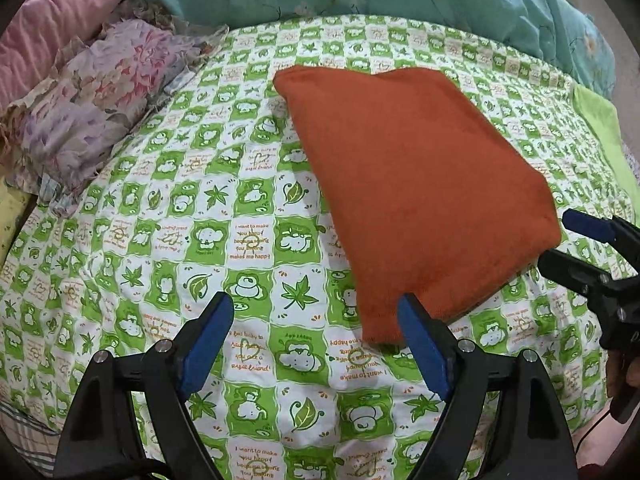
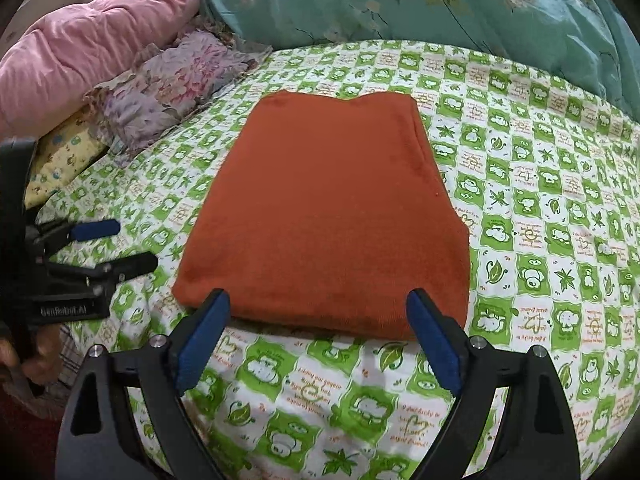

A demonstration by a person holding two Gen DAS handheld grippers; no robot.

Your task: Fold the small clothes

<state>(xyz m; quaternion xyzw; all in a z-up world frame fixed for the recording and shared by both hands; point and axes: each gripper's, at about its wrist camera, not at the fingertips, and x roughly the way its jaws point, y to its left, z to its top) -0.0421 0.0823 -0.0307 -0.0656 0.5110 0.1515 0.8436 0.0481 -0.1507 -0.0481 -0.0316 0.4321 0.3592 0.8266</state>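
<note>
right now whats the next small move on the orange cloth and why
Probably ease the right gripper forward to pinch the near edge of the orange cloth. It lies flat on the green checked sheet, both grippers are open and hold nothing, and the right one faces that edge squarely while the left gripper sits off its corner.

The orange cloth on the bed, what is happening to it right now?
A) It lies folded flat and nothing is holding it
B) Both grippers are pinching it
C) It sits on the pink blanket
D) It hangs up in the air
A: the orange cloth lies as a flat folded rectangle on the green checked sheet, while the right gripper and the left gripper are both open and empty.
</note>
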